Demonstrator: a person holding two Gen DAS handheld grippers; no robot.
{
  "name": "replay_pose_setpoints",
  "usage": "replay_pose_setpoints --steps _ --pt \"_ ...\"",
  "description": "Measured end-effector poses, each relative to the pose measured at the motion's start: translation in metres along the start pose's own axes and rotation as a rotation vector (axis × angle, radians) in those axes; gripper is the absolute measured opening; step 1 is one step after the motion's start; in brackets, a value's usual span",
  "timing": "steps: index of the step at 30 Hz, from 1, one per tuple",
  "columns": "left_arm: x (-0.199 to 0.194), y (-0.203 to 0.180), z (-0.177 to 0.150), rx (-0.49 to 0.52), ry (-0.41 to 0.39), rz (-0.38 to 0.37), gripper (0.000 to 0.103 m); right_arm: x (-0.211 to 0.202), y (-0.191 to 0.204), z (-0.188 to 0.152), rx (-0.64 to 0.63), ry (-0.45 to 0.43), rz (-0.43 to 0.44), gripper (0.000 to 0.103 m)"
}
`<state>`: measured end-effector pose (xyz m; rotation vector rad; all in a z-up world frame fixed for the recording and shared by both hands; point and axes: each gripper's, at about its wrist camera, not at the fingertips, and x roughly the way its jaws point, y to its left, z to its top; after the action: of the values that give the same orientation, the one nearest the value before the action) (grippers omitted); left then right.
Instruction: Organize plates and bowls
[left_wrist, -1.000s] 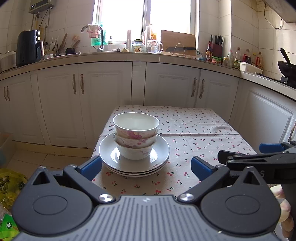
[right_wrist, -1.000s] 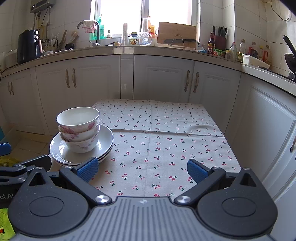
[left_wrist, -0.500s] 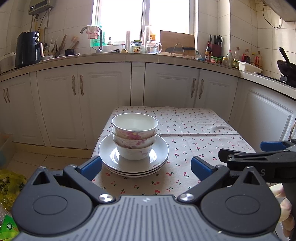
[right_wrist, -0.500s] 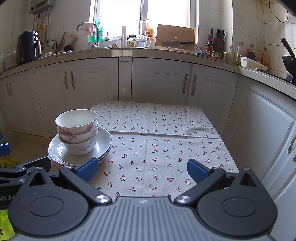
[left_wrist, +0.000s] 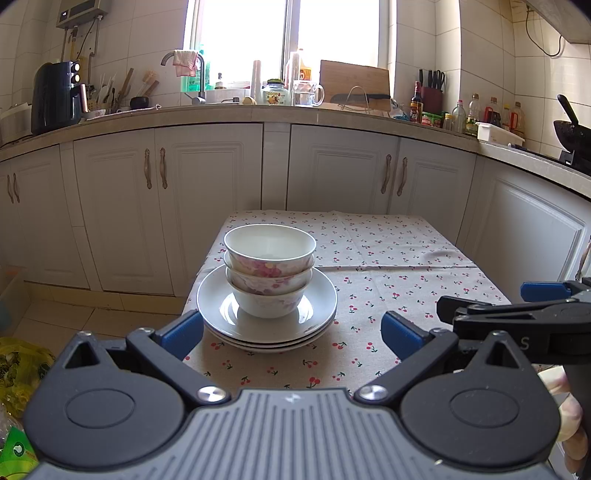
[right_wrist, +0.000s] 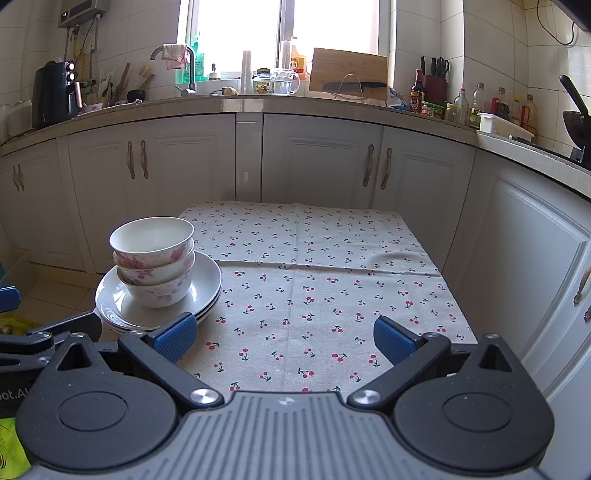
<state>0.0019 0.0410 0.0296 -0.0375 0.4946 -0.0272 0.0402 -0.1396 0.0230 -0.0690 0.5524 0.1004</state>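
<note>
- Left wrist view: three white porcelain bowls with pink flower print (left_wrist: 269, 271) were seen nested upright, one inside the other, on a stack of white round plates (left_wrist: 321, 314); the stack looked like three plates, judged by the rims.
- The pile rested near the left edge of a small table under a cherry-print cloth (left_wrist: 388, 295), just ahead of the left gripper (left_wrist: 291, 334).
- The left gripper's blue-tipped tongs were spread wide and nothing was held between them; the nearer plate rim sat just beyond the left tip.
- The right gripper (left_wrist: 532, 306) was seen side-on at the right edge, with part of a hand (left_wrist: 569, 417) below it.
- Against the frames of the previous second, the pile was found slightly lower and nearer in this view; the bowls and plates themselves were not shifted, so only a small drift of the camera was implied.
- Right wrist view: the same bowls (right_wrist: 155, 266) on plates (right_wrist: 207, 284) were seen to the left, and the rest of the cloth (right_wrist: 332, 288) lay bare.
- The right gripper (right_wrist: 284, 339) was likewise spread wide over bare cloth, gripping nothing.
- Here too the scene had sunk only slightly in the frame.
- For the task, little was altered: the crockery was already gathered as one tidy pile, which would fit either a finished stacking or a pile awaiting sorting.
</note>
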Motion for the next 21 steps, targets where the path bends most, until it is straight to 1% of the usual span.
replay_pose_setpoints --steps 21 --pt "-0.0002 0.0002 0.0003 0.0 0.0 0.0 0.102 -0.0003 0.0006 -0.0008 -0.002 -0.003 -0.005 0.103"
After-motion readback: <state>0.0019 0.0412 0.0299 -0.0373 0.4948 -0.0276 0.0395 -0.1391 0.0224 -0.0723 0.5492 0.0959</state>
